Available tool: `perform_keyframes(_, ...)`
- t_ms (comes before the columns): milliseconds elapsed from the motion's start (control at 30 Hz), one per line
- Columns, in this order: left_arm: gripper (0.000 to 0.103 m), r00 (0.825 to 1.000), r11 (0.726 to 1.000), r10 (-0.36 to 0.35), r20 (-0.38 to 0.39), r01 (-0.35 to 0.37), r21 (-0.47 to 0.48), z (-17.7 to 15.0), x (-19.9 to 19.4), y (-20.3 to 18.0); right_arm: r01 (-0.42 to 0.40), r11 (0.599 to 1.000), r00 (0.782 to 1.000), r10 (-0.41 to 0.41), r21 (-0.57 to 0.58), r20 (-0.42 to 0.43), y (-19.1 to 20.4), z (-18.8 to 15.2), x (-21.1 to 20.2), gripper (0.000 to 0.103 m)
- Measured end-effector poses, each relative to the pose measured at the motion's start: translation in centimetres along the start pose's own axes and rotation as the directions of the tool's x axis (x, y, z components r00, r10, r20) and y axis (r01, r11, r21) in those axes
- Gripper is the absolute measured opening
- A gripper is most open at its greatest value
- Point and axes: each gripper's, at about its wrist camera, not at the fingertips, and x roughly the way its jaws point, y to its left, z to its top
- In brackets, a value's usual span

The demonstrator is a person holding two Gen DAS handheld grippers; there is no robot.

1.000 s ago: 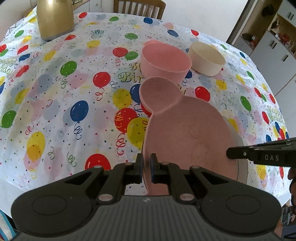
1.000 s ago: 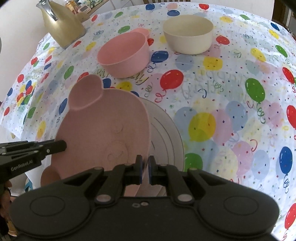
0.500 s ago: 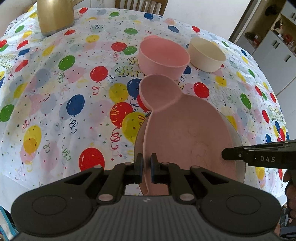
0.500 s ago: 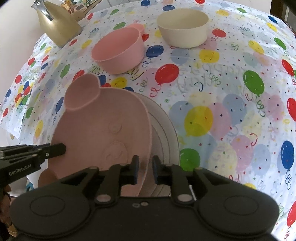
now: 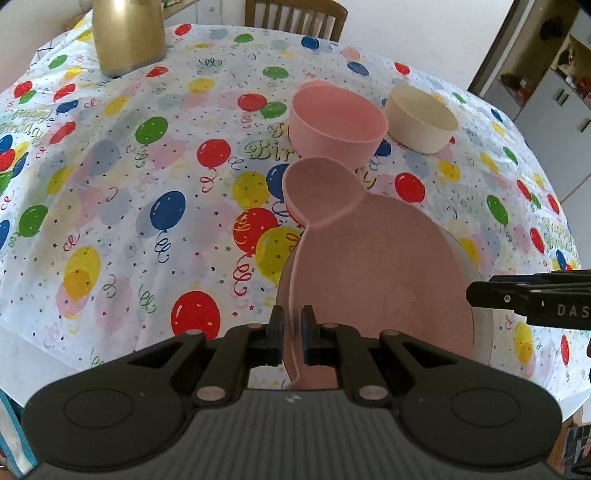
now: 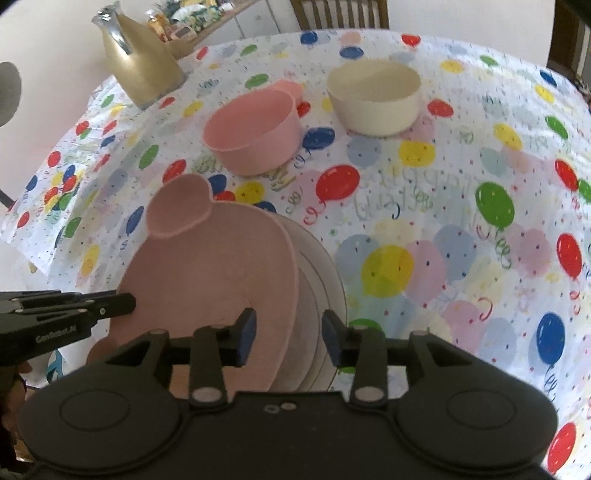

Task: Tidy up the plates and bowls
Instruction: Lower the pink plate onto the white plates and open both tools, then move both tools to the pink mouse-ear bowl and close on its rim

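Observation:
A pink bear-shaped plate (image 5: pixel 373 280) lies on top of a grey round plate (image 6: pixel 317 295) near the table's front edge. My left gripper (image 5: pixel 291 332) is shut on the pink plate's left rim. My right gripper (image 6: pixel 288 336) is open, its fingers either side of the right rims of both plates (image 6: pixel 284 280). It also shows in the left wrist view (image 5: pixel 517 302). A pink bowl (image 5: pixel 338 122) and a cream bowl (image 5: pixel 421 120) stand further back, side by side; both also show in the right wrist view, pink bowl (image 6: pixel 255 133) and cream bowl (image 6: pixel 375 98).
A balloon-print tablecloth (image 5: pixel 147 184) covers the table. A gold jug (image 5: pixel 127 33) stands at the back left. A wooden chair (image 5: pixel 295 16) is behind the table. Cabinets (image 5: pixel 554 92) are off to the right.
My right gripper has opened from shut on the plates' rim. My left gripper keeps its hold on the pink plate, which has settled lower onto the grey plate.

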Motion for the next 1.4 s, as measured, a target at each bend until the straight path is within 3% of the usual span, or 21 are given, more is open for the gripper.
perform_keyframes(367, 0.028, 0.991, 1.000, -0.019, 0.136, 0.022, -0.022, 0.8, -3.1, -2.0, 0.012, 0.994, 0.992, 0.003, -0.112, 0.127, 0.5, 2.0, -4.3, 0.064)
perform_keyframes(467, 0.041, 0.986, 1.000, -0.017, 0.166, 0.019, -0.015, 1.4, -3.6, -3.0, 0.021, 0.990, 0.987, 0.002, -0.142, 0.162, 0.8, 2.7, -5.3, 0.071)
perform_keyframes(533, 0.058, 0.980, 1.000, -0.014, 0.199, 0.017, -0.017, 2.0, -4.1, -3.6, 0.032, 0.986, 0.984, -0.002, -0.167, 0.180, 1.2, 3.2, -5.6, 0.073)
perform_keyframes(667, 0.061, 0.966, 1.000, -0.028, 0.257, 0.030, -0.004, 3.2, -5.0, -4.3, 0.061, 0.982, 0.972, -0.017, -0.181, 0.233, 1.6, 4.2, -6.2, 0.080)
perform_keyframes(767, 0.077, 0.955, 1.000, -0.026, 0.294, 0.027, 0.000, 4.1, -5.2, -4.5, 0.082, 0.980, 0.957, -0.026, -0.183, 0.287, 1.9, 5.0, -6.4, 0.090)
perform_keyframes(867, 0.078, 0.949, 0.999, -0.038, 0.312, 0.039, 0.003, 5.1, -4.8, -4.0, 0.113, 0.977, 0.940, -0.046, -0.180, 0.337, 2.2, 5.8, -6.4, 0.101)
perform_keyframes(1400, 0.078, 0.967, 0.999, -0.048, 0.249, 0.048, 0.006, 13.2, 1.6, 0.0, 0.149, 0.989, 0.960, -0.139, -0.024, 0.241, 2.0, 11.3, 0.5, 0.097)
